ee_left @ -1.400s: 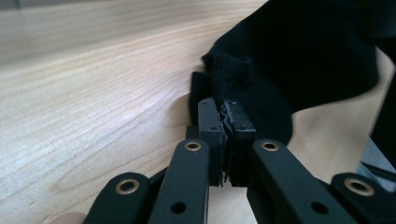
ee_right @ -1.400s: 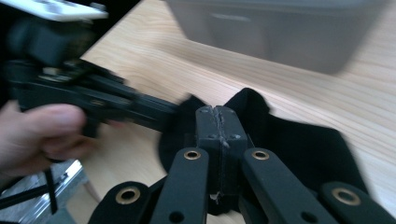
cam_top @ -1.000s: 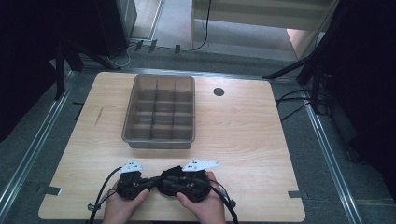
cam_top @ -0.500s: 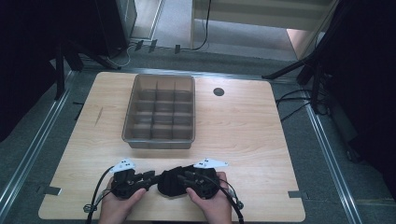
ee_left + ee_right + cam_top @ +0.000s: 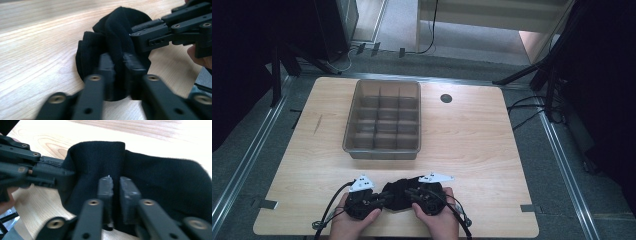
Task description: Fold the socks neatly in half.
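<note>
High view | black cloth (image 5: 398, 194) between both tools | left tool (image 5: 119, 65) pinching cloth | right tool (image 5: 115, 187) pinching cloth

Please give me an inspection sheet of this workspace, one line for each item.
Surface: wooden table, with a dark round hole.
Job's things: black cloth bunched at the near edge; grey divided bin, compartments look bare.
Clutter: nothing seen.
Grippers: left claw and right claw both shut on the black cloth.
Cables: black leads trail from the claws.
Surroundings: grey floor, metal rails, stands, floor cables.
</note>
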`<state>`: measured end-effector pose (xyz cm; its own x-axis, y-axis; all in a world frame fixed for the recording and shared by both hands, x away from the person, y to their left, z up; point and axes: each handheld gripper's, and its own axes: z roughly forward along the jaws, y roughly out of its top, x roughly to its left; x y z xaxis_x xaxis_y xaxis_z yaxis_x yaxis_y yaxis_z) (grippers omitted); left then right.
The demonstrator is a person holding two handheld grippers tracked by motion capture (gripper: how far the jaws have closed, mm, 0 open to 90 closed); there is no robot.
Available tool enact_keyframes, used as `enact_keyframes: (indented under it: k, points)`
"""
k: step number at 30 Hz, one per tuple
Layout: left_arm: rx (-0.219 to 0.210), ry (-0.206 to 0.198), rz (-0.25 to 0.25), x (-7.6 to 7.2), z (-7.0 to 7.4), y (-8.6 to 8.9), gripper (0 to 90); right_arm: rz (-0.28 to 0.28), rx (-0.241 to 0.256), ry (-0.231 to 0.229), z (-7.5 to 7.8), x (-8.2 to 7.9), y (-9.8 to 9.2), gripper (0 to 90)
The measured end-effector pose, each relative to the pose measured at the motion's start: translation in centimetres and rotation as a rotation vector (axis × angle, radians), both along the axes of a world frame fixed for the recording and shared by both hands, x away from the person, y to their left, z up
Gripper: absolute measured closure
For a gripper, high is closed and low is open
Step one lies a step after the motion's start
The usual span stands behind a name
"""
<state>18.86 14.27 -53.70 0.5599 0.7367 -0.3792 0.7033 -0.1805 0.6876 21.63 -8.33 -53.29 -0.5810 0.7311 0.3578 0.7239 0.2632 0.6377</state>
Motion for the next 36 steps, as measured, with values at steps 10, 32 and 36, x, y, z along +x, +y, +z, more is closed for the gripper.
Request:
enact_keyframes:
  k: [10,32,36]
  points:
    - [0.021,-0.033,0.034,-0.2,0.8,1.3,84.3,0.015,-0.002,-0.049,0.8,-0.6,0.3,86.9]
    - [0.025,0.024,0.020,0.6,-0.5,2.0,82.5,-0.008,-0.040,-0.111,-1.0,0.2,1.0,89.9]
    - [0.010,0.040,0.012,0.8,-0.8,2.2,77.9,-0.034,-0.069,-0.100,-1.2,0.5,0.5,89.4]
